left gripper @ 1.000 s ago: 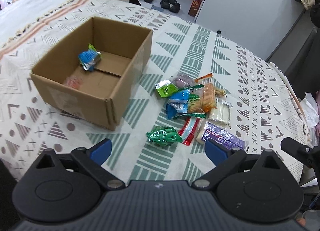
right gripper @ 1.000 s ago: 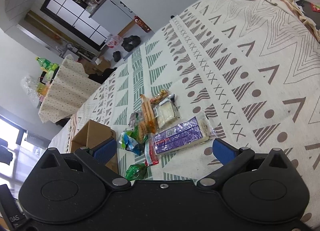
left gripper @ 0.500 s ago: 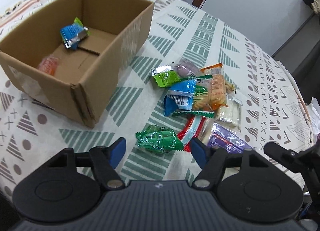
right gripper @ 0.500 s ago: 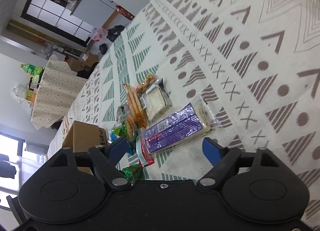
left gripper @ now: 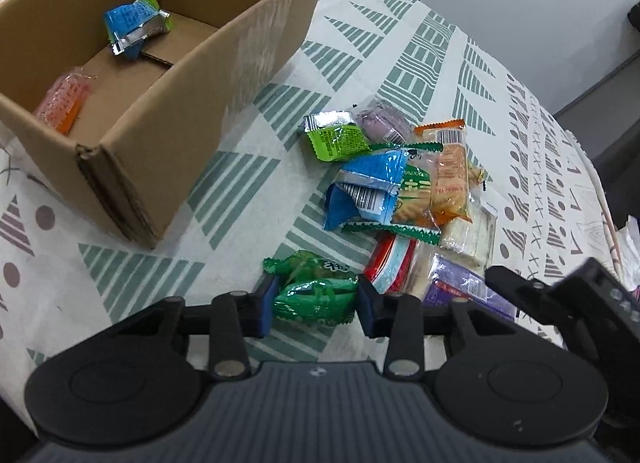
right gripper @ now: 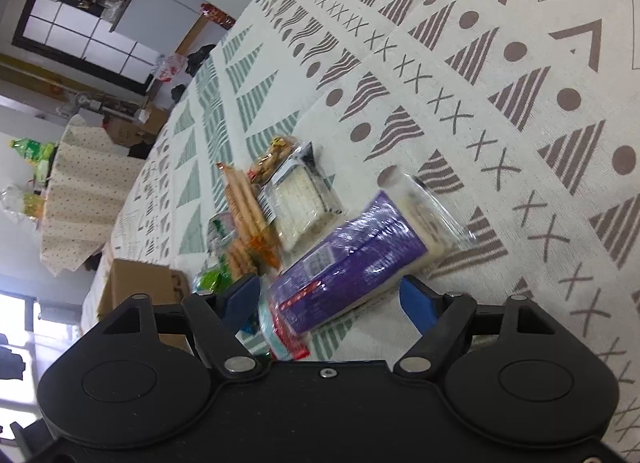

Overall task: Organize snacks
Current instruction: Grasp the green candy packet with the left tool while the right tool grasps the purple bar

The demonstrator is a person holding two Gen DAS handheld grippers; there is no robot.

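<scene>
**Operator:** On the tabletop (left gripper: 400, 31), where does your left gripper (left gripper: 316, 303) stand?

**Guide:** Your left gripper is low over the patterned cloth with the green wrapped snack (left gripper: 316, 291) between its blue pads (left gripper: 267, 305). Its jaws have just been closing and now stand narrow, each pad at a side of the wrapper. Whether they press on it, you cannot tell.

**Operator:** And the right gripper (right gripper: 332, 299)?

**Guide:** Its jaws have just been closing a little and stand fairly wide. The purple cracker pack (right gripper: 360, 255) lies between them, its near end level with the pads. The right pad (right gripper: 416, 303) is close beside the pack; the left pad (right gripper: 240, 297) is apart from it.

**Operator:** Where are the remaining snacks?

**Guide:** You see the snack pile (left gripper: 400, 183) just beyond the green snack, packets overlapping. The cardboard box (left gripper: 192, 75) stands open to the pile's left, well apart. Inside it lie a blue-green packet (left gripper: 136, 25) and an orange packet (left gripper: 62, 103).
</scene>
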